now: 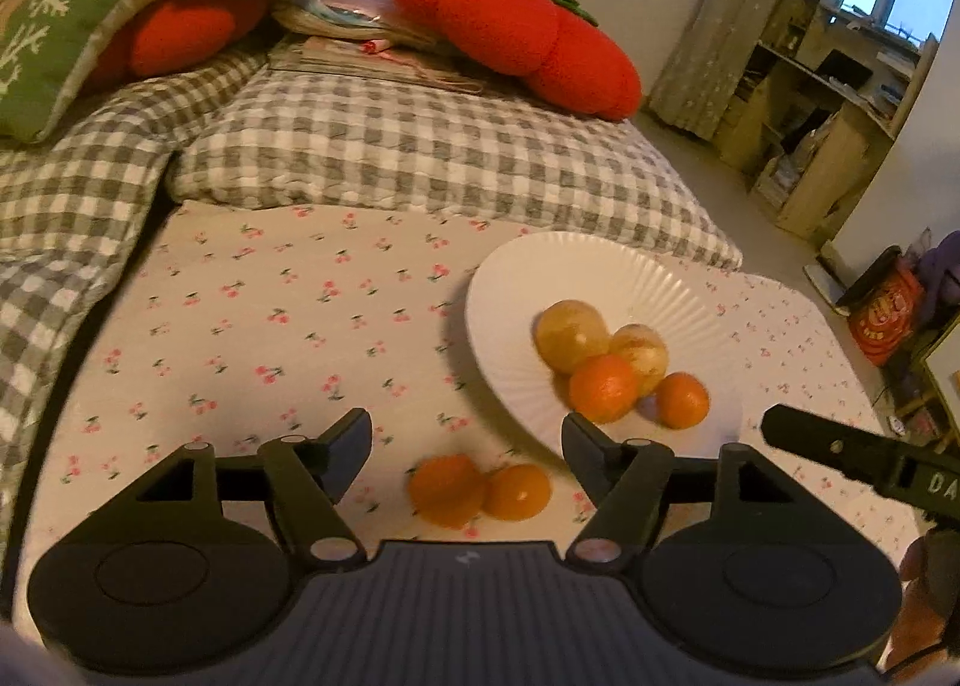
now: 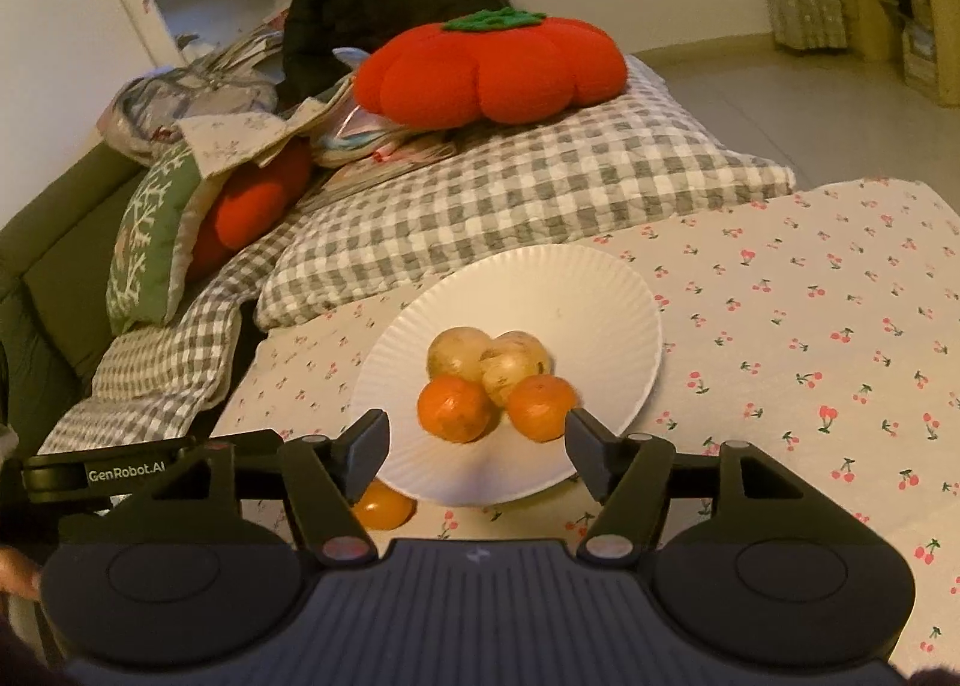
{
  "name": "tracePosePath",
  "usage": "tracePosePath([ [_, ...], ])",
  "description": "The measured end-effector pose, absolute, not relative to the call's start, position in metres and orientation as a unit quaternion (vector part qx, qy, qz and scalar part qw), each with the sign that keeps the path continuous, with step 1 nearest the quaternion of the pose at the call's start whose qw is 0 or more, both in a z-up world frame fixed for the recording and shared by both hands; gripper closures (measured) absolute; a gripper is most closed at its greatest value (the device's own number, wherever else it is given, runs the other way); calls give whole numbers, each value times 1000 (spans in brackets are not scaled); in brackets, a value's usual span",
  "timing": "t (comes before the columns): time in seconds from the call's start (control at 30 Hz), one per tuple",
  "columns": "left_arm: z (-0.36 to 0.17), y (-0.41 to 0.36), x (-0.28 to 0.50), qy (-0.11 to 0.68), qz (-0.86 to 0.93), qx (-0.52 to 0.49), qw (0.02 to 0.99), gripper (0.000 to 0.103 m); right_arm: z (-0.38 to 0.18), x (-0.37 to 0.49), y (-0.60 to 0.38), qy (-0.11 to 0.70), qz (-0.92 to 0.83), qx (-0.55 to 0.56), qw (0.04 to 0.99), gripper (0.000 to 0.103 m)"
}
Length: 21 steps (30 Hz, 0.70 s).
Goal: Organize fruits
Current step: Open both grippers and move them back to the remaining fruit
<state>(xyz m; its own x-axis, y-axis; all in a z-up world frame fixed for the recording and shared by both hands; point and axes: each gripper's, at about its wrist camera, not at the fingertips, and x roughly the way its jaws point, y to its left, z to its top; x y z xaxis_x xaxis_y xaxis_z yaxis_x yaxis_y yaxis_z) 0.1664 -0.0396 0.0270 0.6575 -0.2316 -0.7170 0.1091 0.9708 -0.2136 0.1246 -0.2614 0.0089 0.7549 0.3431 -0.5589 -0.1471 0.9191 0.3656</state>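
Note:
A white ribbed plate (image 1: 600,272) (image 2: 600,290) lies on the cherry-print cloth. It holds two yellowish round fruits (image 2: 459,353) (image 2: 517,365) and two oranges (image 2: 455,407) (image 2: 540,409). Two more oranges (image 1: 447,489) (image 1: 517,492) sit side by side on the cloth just left of the plate. My left gripper (image 1: 468,440) hangs open over them with nothing between its fingers. My right gripper (image 2: 477,440) is open above the plate's near side. The plated oranges show in its gap, and the pads do not touch them. One loose orange (image 2: 384,506) peeks out by its left finger.
A grey checked quilt (image 1: 390,146) borders the cloth at the back, with red tomato-shaped cushions (image 1: 516,26) (image 2: 492,68) and a green cushion (image 1: 54,20) on it. A finger of the right gripper (image 1: 840,455) reaches in beside the plate. Floor and shelves (image 1: 828,104) lie to the right.

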Motion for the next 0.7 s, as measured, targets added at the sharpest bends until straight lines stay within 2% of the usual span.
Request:
tracePosePath([
  [0.43, 16, -12, 138, 419, -74, -92, 900, 43, 11, 107, -233, 321, 156, 75, 931, 31],
  [0.7, 7, 15, 110, 429, -56, -116, 894, 41, 9, 93, -214, 323, 179, 27, 929, 29],
])
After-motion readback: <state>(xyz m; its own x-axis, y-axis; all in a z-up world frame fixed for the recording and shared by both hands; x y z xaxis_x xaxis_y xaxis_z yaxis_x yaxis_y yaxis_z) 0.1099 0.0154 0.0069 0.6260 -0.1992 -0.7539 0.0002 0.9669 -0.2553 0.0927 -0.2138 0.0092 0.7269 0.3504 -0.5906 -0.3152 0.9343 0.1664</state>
